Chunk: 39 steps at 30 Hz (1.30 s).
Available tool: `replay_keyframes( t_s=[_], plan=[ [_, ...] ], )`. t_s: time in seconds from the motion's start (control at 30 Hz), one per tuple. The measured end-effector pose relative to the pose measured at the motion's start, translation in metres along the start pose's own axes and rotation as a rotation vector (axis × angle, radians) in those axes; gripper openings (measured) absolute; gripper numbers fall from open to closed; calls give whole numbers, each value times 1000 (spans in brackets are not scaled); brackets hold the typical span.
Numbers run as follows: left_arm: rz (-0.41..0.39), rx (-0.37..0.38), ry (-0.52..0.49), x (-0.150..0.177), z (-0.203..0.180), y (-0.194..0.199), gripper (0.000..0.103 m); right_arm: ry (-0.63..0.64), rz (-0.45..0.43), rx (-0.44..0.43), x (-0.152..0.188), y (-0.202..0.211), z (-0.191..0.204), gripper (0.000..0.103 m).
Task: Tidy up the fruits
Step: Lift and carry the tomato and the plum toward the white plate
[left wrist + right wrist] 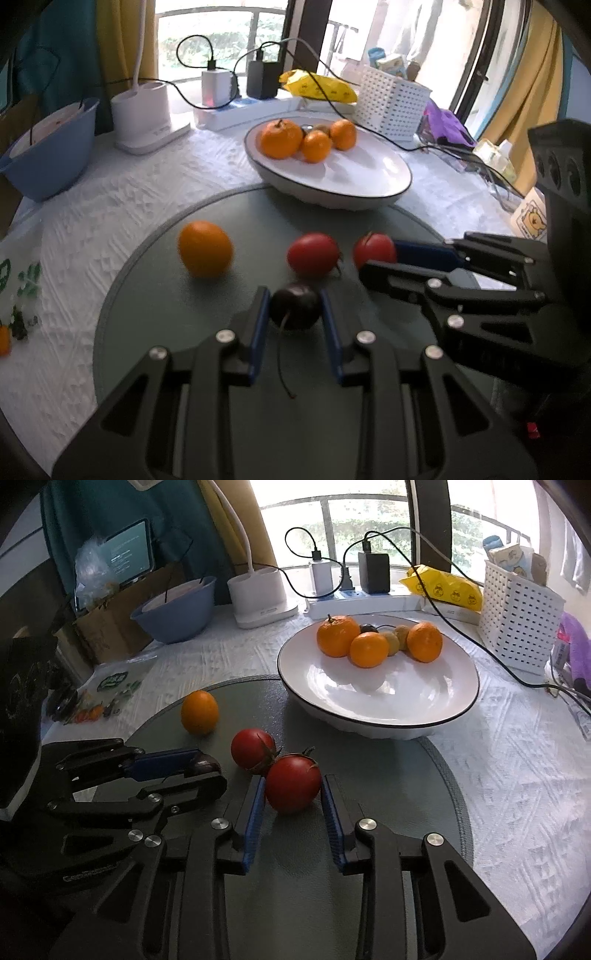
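Four oranges (199, 712), two red tomatoes (293, 783), one dark cherry (295, 305), two kiwis (390, 643), one white bowl (424, 716), two grippers (293, 805).

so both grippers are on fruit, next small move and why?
Probably lift both straight up, then carry toward the white bowl. The left gripper pinches the dark cherry, the right gripper looks closed on the near tomato, which touches the other tomato, so rising first avoids nudging it.

Left wrist view close behind left claw (293, 308), angled down at counter (147, 192), right wrist view likewise behind right claw (293, 794), both share white bowl (369, 192) ahead
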<state>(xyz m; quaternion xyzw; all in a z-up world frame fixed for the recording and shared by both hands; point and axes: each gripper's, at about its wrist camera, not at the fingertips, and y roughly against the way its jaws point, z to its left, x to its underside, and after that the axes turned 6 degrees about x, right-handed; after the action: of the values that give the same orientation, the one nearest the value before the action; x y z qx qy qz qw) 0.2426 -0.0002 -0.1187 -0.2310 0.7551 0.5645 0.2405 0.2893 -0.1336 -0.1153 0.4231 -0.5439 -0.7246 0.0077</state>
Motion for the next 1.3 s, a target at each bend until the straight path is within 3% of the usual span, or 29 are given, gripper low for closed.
replay_keyframes(
  t_s=[1.3],
  plan=[
    [-167,-4,-121,-28,-54,62,29,-31,-182,74,-4,83,-26,33]
  ],
)
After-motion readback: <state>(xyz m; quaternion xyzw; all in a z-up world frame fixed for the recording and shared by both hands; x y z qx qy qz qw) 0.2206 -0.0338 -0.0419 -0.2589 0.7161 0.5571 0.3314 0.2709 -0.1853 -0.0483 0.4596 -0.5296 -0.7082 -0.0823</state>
